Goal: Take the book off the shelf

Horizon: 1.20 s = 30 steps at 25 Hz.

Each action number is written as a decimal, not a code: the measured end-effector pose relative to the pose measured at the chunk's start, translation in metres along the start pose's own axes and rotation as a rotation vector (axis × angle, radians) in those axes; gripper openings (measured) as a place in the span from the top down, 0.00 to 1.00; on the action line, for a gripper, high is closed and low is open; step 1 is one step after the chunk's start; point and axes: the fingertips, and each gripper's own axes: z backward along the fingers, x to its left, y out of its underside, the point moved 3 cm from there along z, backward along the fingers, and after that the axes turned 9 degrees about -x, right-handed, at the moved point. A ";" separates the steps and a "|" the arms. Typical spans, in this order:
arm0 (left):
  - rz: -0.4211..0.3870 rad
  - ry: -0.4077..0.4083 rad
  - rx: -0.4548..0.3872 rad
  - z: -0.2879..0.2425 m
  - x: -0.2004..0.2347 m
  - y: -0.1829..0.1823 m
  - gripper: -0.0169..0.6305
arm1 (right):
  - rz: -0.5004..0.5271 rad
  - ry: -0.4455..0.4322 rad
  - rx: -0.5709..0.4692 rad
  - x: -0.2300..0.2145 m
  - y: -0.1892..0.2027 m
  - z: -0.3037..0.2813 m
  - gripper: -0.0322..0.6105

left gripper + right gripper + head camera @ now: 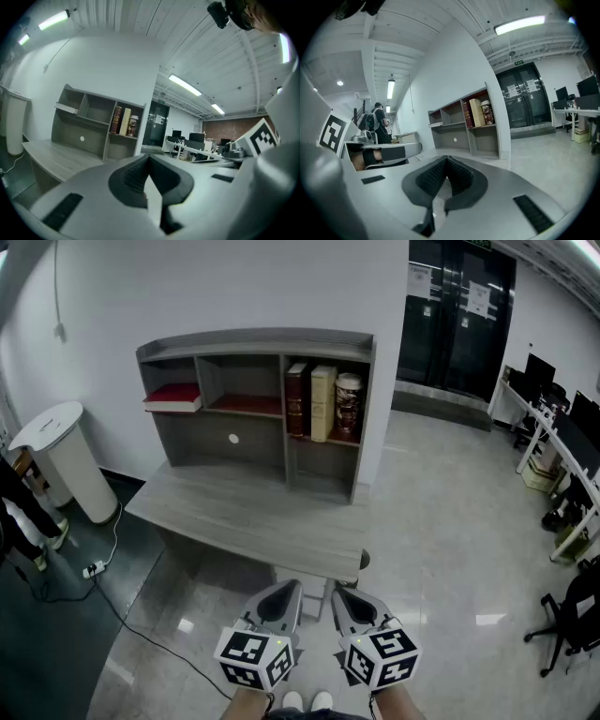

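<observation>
Head view: spine lettering unreadable on the upright red book (296, 401).

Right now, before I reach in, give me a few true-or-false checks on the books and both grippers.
1. The left gripper and right gripper are both shut, holding nothing. True.
2. The cream book stands in the shelf's left compartment. False: it stands in the right one, between a dark red book and a jar.
3. A red book lies flat in the left compartment. True.
4. The left gripper touches the desk. False: both grippers hang short of its near edge.
</observation>
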 end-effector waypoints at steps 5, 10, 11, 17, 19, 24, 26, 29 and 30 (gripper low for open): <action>-0.021 0.004 0.001 0.003 -0.007 0.001 0.95 | 0.010 -0.005 -0.006 0.002 -0.001 0.003 0.94; -0.013 -0.005 0.011 0.004 -0.007 0.005 0.95 | 0.015 -0.010 -0.010 0.001 -0.002 0.005 0.94; -0.009 -0.008 0.012 0.004 -0.006 0.006 0.95 | 0.016 -0.011 -0.010 0.001 -0.002 0.004 0.94; 0.000 -0.027 0.010 -0.001 -0.003 0.006 0.95 | 0.036 -0.004 -0.012 -0.007 -0.004 0.003 0.94; 0.002 -0.033 0.008 -0.004 -0.003 0.007 0.95 | 0.072 0.009 -0.012 -0.010 -0.004 0.002 0.94; -0.003 -0.042 0.003 -0.010 -0.005 0.006 0.95 | 0.059 0.025 -0.017 -0.023 -0.005 0.002 0.94; -0.011 -0.044 0.002 -0.012 -0.007 0.006 0.95 | 0.040 0.028 -0.019 -0.028 -0.006 0.003 0.94; -0.032 -0.045 -0.012 -0.013 -0.011 0.002 0.95 | 0.036 0.033 -0.027 -0.033 -0.010 0.005 0.94; -0.042 -0.047 -0.017 -0.014 -0.013 0.000 0.95 | 0.035 0.034 -0.030 -0.035 -0.012 0.006 0.94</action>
